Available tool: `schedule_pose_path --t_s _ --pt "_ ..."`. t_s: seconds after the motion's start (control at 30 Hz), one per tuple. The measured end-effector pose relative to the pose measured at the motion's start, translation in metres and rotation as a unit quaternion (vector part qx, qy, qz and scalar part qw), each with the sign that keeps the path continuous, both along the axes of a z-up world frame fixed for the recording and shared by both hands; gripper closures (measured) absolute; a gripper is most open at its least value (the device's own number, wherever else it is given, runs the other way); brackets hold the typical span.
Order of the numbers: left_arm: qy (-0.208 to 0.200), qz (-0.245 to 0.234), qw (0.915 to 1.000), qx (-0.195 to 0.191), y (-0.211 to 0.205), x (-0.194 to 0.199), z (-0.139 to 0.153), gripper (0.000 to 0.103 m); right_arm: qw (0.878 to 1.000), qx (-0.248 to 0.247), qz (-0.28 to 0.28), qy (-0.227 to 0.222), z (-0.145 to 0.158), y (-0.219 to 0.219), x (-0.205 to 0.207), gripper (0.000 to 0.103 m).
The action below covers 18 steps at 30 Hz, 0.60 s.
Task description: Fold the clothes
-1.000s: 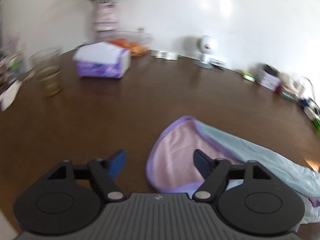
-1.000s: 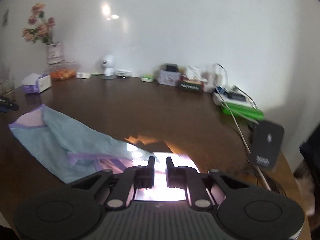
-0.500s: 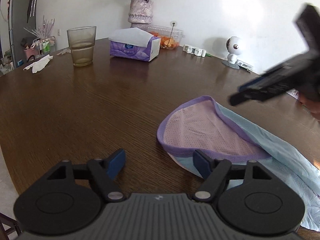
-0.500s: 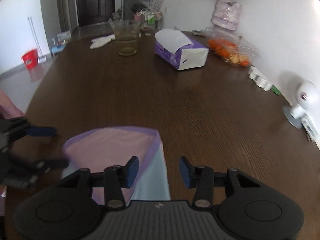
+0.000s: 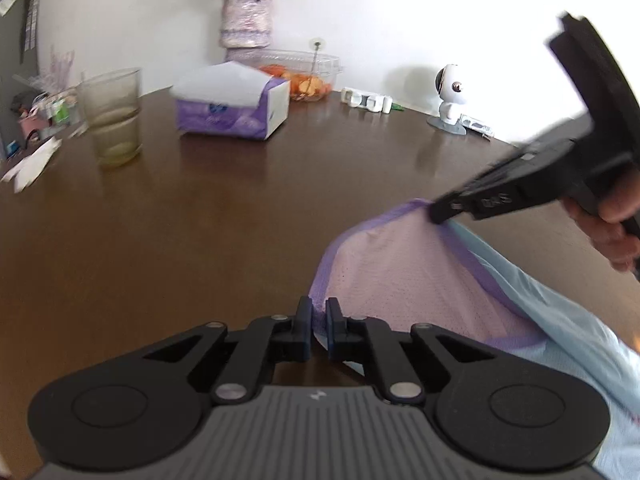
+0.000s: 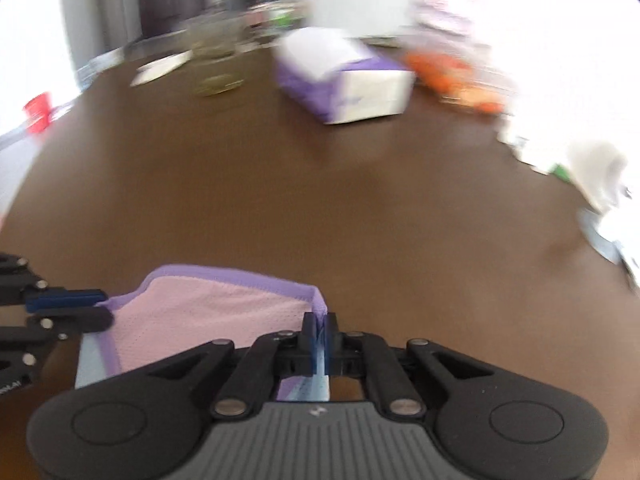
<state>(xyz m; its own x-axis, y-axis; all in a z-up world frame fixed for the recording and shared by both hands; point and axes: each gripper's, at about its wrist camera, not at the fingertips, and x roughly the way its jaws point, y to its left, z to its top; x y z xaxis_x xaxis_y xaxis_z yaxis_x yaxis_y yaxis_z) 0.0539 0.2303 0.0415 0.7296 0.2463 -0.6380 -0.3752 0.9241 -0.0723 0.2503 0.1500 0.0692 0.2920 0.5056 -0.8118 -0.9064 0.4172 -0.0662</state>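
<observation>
A light blue garment (image 5: 560, 320) with a pink mesh lining (image 5: 404, 280) and a purple hem lies on the dark wooden table (image 5: 200, 216). My left gripper (image 5: 319, 320) is shut on the purple hem at the near left corner of the opening. My right gripper (image 6: 319, 330) is shut on the hem at the other corner; it shows from the side in the left wrist view (image 5: 440, 212). The hem (image 6: 224, 276) is lifted and stretched between the two grippers. The left gripper shows at the left edge of the right wrist view (image 6: 68, 304).
A purple tissue box (image 5: 232, 106), a glass of liquid (image 5: 114, 116), a vase of flowers (image 5: 244, 20), a clear container of orange food (image 5: 304, 74) and a small white camera (image 5: 450, 96) stand along the far side of the table. A hand (image 5: 608, 232) holds the right gripper.
Both grippers went from open to shut on the purple hem. The hem has risen off the table and is pulled taut between them.
</observation>
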Motion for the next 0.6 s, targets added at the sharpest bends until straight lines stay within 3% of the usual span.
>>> schedule_pose_path --t_s 0.13,0.23,0.43,0.6 --pt "-0.001 -0.051 0.9986 -0.015 0.011 0.072 0.016 0.098 0.994 0.024 -0.107 0.002 0.012 -0.031 0.041 0.102" --pt "-0.015 -0.092 0.9957 0.006 0.002 0.133 0.032 0.098 0.983 0.040 -0.182 -0.008 0.023 -0.065 0.072 0.102" --pt "-0.045 -0.178 0.9828 0.018 -0.044 0.249 0.063 0.098 0.944 0.074 -0.321 -0.021 0.041 -0.155 0.123 0.102" --pt "-0.056 -0.234 0.9697 0.041 -0.100 0.309 0.069 0.098 0.909 0.090 -0.406 -0.034 0.048 -0.220 0.157 0.101"
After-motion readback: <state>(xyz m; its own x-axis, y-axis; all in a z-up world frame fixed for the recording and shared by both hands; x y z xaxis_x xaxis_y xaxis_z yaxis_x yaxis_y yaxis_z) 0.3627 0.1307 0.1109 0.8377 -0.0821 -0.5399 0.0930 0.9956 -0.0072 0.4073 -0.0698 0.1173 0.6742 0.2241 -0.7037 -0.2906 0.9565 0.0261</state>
